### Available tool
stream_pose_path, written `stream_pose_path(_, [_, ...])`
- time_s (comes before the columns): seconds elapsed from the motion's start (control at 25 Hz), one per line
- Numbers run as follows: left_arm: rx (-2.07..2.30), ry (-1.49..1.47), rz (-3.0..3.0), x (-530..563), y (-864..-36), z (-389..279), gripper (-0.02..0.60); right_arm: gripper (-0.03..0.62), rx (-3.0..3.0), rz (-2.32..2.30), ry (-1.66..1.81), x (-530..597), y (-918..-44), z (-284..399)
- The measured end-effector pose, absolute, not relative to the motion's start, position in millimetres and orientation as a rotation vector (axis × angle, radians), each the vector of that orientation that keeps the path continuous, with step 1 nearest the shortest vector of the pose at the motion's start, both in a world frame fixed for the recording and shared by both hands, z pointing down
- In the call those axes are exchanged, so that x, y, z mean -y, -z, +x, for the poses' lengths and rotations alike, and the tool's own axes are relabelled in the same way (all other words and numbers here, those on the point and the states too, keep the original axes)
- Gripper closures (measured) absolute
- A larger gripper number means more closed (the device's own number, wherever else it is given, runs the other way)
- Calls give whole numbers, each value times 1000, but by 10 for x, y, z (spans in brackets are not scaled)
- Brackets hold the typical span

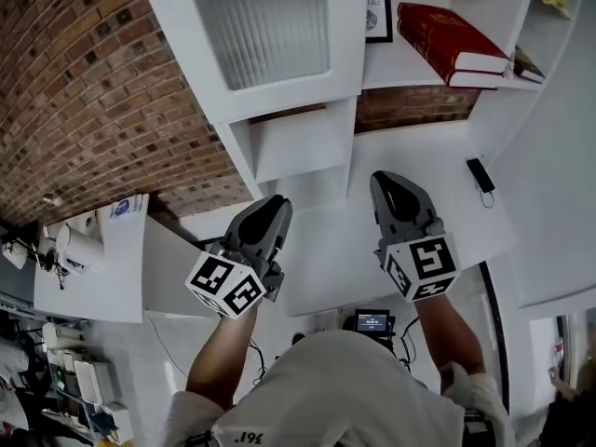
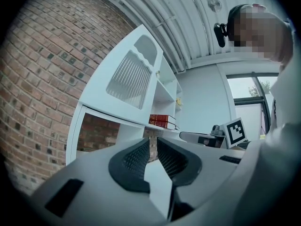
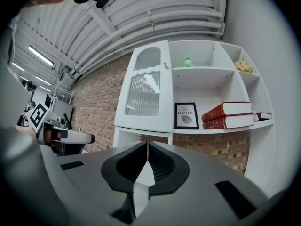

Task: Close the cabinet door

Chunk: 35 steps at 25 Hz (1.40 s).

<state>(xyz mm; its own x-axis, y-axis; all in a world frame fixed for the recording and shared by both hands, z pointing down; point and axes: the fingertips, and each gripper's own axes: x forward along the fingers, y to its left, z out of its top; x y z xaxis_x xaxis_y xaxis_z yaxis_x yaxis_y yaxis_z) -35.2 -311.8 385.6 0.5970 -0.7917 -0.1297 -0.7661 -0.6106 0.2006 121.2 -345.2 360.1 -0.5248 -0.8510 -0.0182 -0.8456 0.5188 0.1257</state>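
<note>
The white cabinet door [image 1: 261, 26] with its ribbed glass pane covers the left part of the wall cabinet. In the right gripper view the door [image 3: 146, 91] looks flat against the cabinet front, with a small knob [image 3: 165, 66] at its top right corner. The door [image 2: 129, 76] shows at a slant in the left gripper view. My left gripper [image 1: 270, 203] [image 2: 153, 140] hangs below the cabinet, apart from it, its jaws a narrow gap apart with nothing between them. My right gripper [image 1: 389, 180] [image 3: 147, 142] is beside it, jaws closed tip to tip and holding nothing.
Open shelves to the right of the door hold two red books [image 1: 456, 40] [image 3: 228, 116], a framed picture [image 1: 378, 7] [image 3: 186, 115], a green bottle [image 3: 188, 61] and flowers [image 3: 243, 66]. A brick wall [image 1: 84, 82] lies behind. A small black device [image 1: 480, 173] sits on the white surface.
</note>
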Motion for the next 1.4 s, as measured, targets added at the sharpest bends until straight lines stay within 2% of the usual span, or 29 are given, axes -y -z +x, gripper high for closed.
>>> stream_pose_path(0.56, [1281, 252, 2616, 2935, -4348, -305, 574, 563, 2664, 1481, 48, 3348, -4061, 1241])
stream_pose_path(1.4, [1218, 204, 2602, 2791, -4541, -274, 574, 565, 2629, 1462, 23, 3252, -4261, 1194])
